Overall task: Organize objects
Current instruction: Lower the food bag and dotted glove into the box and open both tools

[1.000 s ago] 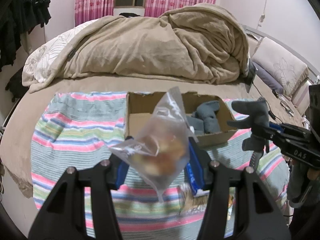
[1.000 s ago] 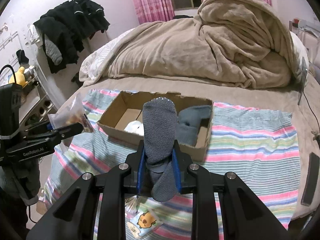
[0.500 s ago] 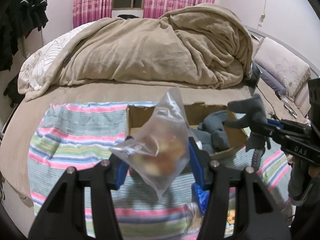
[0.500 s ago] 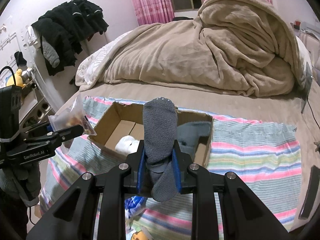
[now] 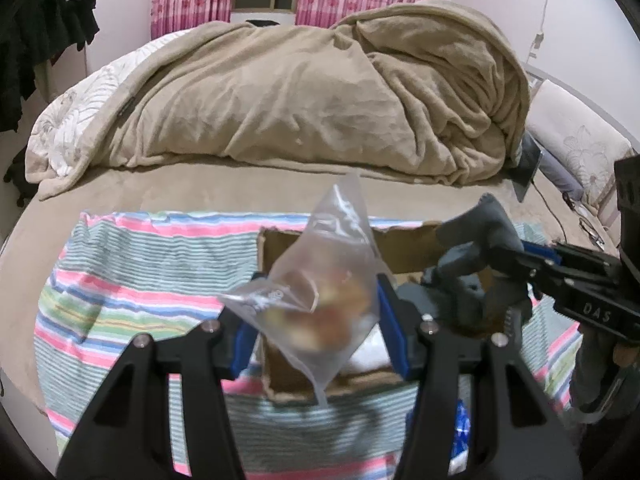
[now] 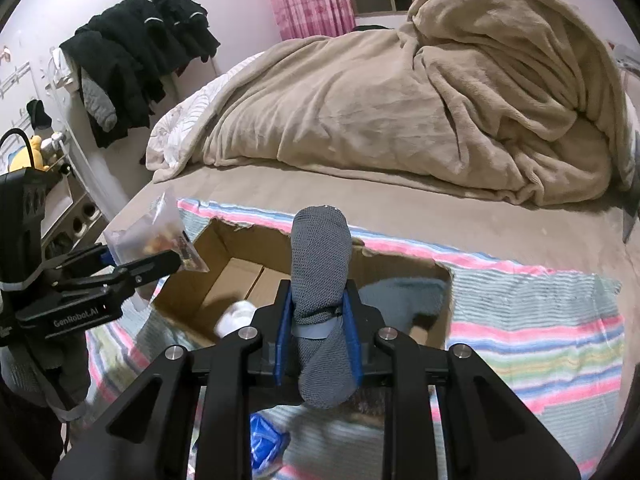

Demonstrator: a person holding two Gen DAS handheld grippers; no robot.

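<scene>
Within a second both grippers had advanced from short of the cardboard box (image 6: 224, 264) to above it. The left gripper (image 5: 316, 320) clasped a clear snack bag (image 5: 320, 304), the right gripper (image 6: 320, 320) a grey sock (image 6: 320, 264); both items appeared ready for release inside.

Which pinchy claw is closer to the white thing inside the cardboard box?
Probably the right. The right gripper, clamping a grey sock, hangs just beside the white thing in the cardboard box. The left gripper, holding a clear bag, sits over the box's outer corner.
</scene>
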